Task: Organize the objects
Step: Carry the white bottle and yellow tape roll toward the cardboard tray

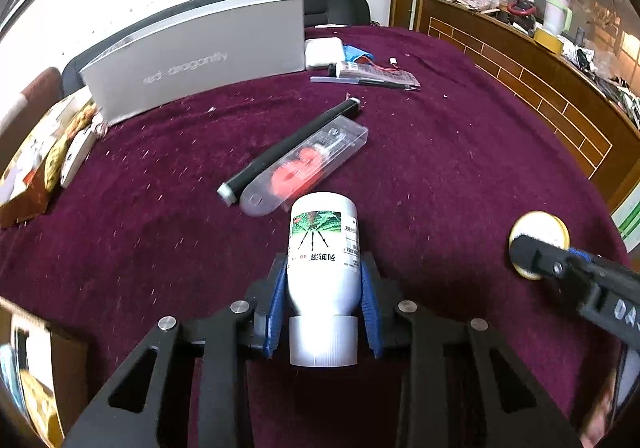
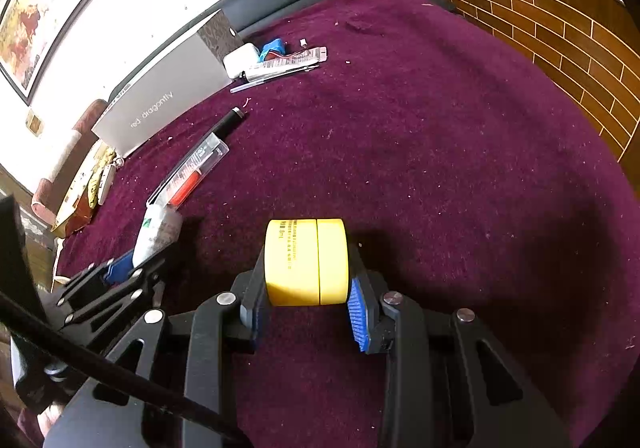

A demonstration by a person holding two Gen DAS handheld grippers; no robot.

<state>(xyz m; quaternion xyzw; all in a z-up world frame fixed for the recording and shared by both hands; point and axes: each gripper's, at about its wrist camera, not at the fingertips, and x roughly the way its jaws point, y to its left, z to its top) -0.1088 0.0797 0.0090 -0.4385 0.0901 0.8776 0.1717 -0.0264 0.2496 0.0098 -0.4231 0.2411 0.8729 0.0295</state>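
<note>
The left gripper [image 1: 323, 272] is closed on a white bottle [image 1: 323, 248], its blue pads pressed against the bottle's sides, cap toward the camera and base pointing out over the maroon worktop [image 1: 440, 136]. The right gripper [image 2: 306, 280] clamps a yellow tin [image 2: 306, 262] edge-on between its pads; whether the tin touches the cloth cannot be told. Taking the bottle as landmark, the tin sits to its right, well apart, and shows there in the left view as a round yellow disc [image 1: 539, 244] behind the right gripper's tip. Just beyond the bottle's base lies a clear case [image 1: 308, 164] with something orange-red inside, and a black tube [image 1: 288, 150] lies alongside that case on its far side, touching or nearly so. Farther beyond the bottle, a long grey box [image 1: 196, 52] stands on edge at the back of the worktop. To the right of that box's end are a white adapter [image 1: 324, 52], a blue item [image 1: 358, 51] and a pen [image 1: 360, 80], close together.
</note>
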